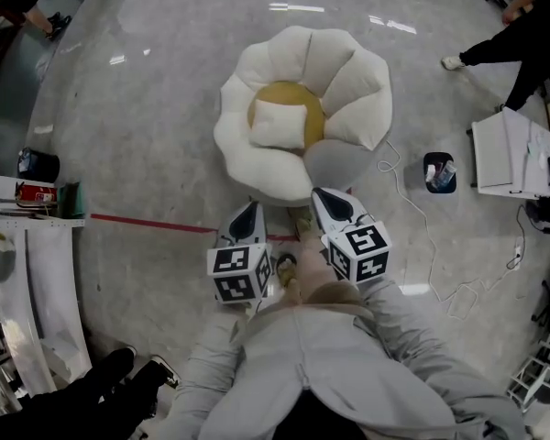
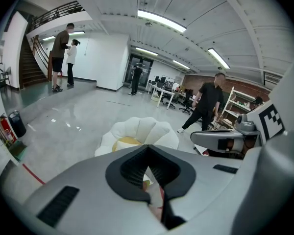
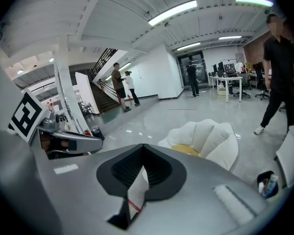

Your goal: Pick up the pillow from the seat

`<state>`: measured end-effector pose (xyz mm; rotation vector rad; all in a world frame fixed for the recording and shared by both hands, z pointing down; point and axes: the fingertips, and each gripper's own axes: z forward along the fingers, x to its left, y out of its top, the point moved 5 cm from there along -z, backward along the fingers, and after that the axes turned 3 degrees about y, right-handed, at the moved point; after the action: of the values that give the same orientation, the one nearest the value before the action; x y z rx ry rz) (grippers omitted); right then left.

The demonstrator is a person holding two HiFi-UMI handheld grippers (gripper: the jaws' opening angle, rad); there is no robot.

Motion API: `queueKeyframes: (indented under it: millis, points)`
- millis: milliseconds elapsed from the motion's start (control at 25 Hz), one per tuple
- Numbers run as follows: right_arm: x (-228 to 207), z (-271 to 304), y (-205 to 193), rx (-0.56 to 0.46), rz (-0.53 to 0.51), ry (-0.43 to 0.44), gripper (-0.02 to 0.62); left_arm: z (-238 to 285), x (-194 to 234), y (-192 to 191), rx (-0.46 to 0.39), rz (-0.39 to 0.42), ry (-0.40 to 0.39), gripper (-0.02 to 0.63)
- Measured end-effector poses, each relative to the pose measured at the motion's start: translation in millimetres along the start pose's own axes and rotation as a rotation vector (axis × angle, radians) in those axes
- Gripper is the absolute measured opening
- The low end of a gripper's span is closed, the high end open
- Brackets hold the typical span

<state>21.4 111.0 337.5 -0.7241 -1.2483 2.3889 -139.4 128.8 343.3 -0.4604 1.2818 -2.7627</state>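
A small white pillow [image 1: 278, 124] lies on the yellow centre of a white flower-shaped seat [image 1: 348, 85] on the floor. My left gripper [image 1: 247, 213] and right gripper [image 1: 327, 200] hover side by side just short of the seat's near edge, both shut and holding nothing. In the left gripper view the shut left gripper [image 2: 147, 147] points at the seat [image 2: 142, 129], and the right gripper [image 2: 225, 138] shows beside it. From the right gripper view, the shut right gripper [image 3: 143, 146] faces the seat [image 3: 208, 133]. The pillow is hard to make out in both gripper views.
A black bin [image 1: 439, 172] and a white cabinet [image 1: 509, 154] stand right of the seat, with a white cable [image 1: 420, 223] trailing on the floor. A red tape line [image 1: 151, 223] runs left. White shelving [image 1: 23, 264] stands at the left. People [image 1: 522, 35] stand around.
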Motion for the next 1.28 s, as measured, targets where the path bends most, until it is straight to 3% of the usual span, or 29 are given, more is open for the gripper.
queueKeyframes:
  millis: [800,1280]
  points:
    - [-123,137,37,0.097,0.014,0.029,0.0,173,38,40,0.125,-0.049,0.062,0.003]
    - [-190,229,11,0.189,0.066,0.053,0.0,298,76,33,0.203,-0.056,0.1,0.003]
